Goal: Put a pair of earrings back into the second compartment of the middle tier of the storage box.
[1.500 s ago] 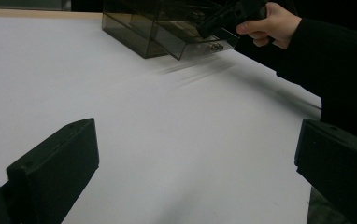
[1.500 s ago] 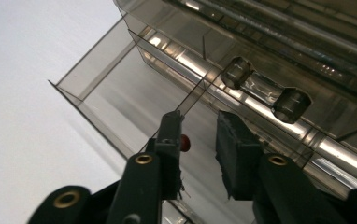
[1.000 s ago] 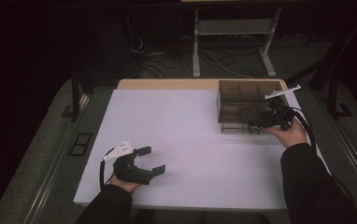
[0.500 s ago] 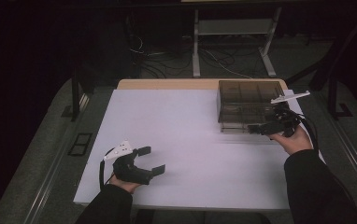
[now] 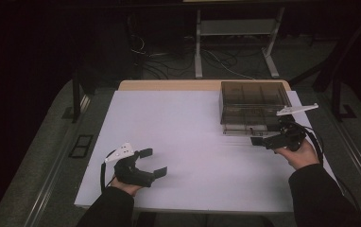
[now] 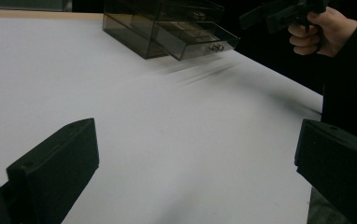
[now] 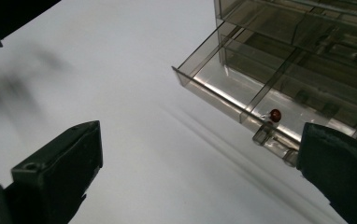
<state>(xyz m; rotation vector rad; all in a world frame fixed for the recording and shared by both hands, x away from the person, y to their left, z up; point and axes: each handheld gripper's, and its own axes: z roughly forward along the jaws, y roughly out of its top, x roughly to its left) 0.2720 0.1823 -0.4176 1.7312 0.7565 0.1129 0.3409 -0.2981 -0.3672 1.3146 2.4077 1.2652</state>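
Near the desk's (image 5: 193,118) right edge, the light, rigid, slippery clear drawer (image 7: 242,93) offers its small front handle (image 7: 266,134) to the right gripper (image 5: 263,141), jaws wide and empty.

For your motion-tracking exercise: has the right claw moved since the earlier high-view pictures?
Yes. The right claw has drawn back from the smoky drawer box, toward the table's near edge, its jaws having just been opening, nothing between them.
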